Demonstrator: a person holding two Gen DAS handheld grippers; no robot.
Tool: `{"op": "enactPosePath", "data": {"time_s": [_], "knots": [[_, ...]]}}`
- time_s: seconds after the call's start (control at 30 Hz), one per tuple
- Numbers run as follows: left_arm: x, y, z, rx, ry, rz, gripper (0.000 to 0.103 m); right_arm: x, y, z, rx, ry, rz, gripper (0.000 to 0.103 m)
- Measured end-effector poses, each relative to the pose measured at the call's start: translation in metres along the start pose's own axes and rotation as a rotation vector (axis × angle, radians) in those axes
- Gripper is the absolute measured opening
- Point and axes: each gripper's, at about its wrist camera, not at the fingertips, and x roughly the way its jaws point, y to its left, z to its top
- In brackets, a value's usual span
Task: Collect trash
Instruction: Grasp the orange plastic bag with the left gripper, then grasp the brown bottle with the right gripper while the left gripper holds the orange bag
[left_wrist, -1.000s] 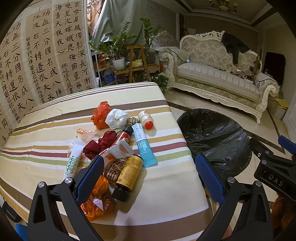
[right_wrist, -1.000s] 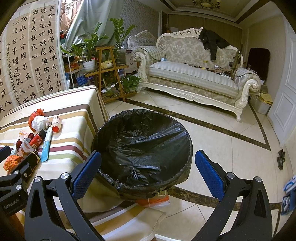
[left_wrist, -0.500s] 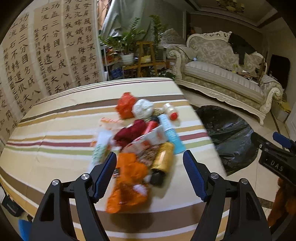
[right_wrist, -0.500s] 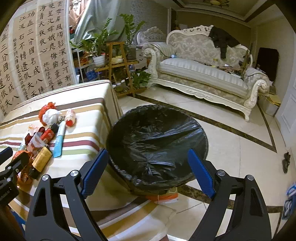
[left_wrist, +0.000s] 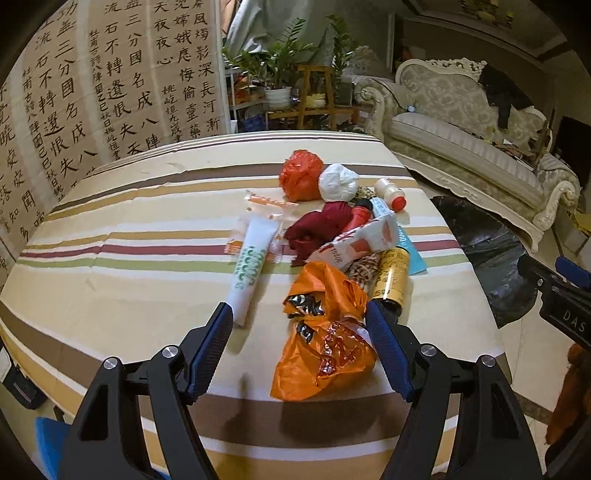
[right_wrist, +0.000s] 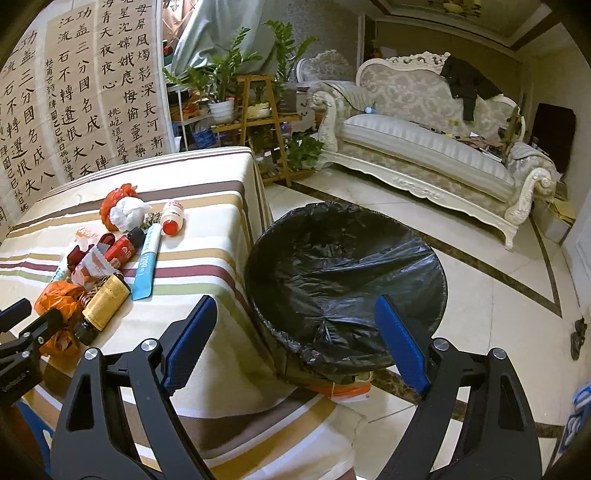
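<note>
While the black-lined bin (right_wrist: 345, 284) on the floor beside the striped table (left_wrist: 122, 258) looks empty, the whole trash pile (left_wrist: 332, 243) remains on the table; the left gripper (left_wrist: 299, 325) gapes around an orange bag (left_wrist: 321, 339), the right gripper (right_wrist: 295, 332) spread, empty.

The wall hanging (left_wrist: 110, 85) carries columns of large black Chinese calligraphy. White letters "DAS" stand on the black body of the right gripper (left_wrist: 570, 321) at the picture's edge. The blue tube (right_wrist: 147, 264) bears "1200". Other package print is too small to read.
</note>
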Motion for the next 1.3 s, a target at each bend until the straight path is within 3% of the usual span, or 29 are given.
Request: {"op": "enactPosePath", "data": {"time_s": [0.13, 0.2, 0.3, 0.63, 0.73, 0.8, 1.1, 1.3], "knots": [[0.005, -0.005, -0.002, 0.019, 0.020, -0.023, 0.060, 0.000, 0.001, 0.000, 0.001, -0.002, -0.001, 0.085], [0.007, -0.006, -0.004, 0.026, 0.028, -0.038, 0.049, 0.000, 0.000, 0.000, -0.001, -0.001, -0.002, 0.085], [0.005, -0.006, -0.007, 0.031, 0.021, -0.047, 0.045, 0.000, 0.001, 0.000, -0.003, 0.003, 0.001, 0.085], [-0.020, 0.007, -0.005, 0.028, -0.057, -0.031, 0.044, -0.002, 0.027, 0.003, -0.051, 0.007, 0.034, 0.084], [-0.020, 0.019, -0.004, 0.016, -0.061, -0.013, 0.044, -0.001, 0.042, 0.005, -0.075, 0.017, 0.053, 0.083], [-0.019, 0.027, -0.004, 0.007, -0.059, 0.003, 0.044, -0.001, 0.055, 0.006, -0.090, 0.026, 0.073, 0.074], [-0.015, 0.072, -0.001, -0.046, -0.065, 0.065, 0.044, 0.004, 0.110, 0.006, -0.141, 0.065, 0.167, 0.070], [-0.009, 0.081, -0.001, -0.063, -0.058, 0.056, 0.044, 0.014, 0.134, 0.002, -0.182, 0.095, 0.161, 0.068]]}}
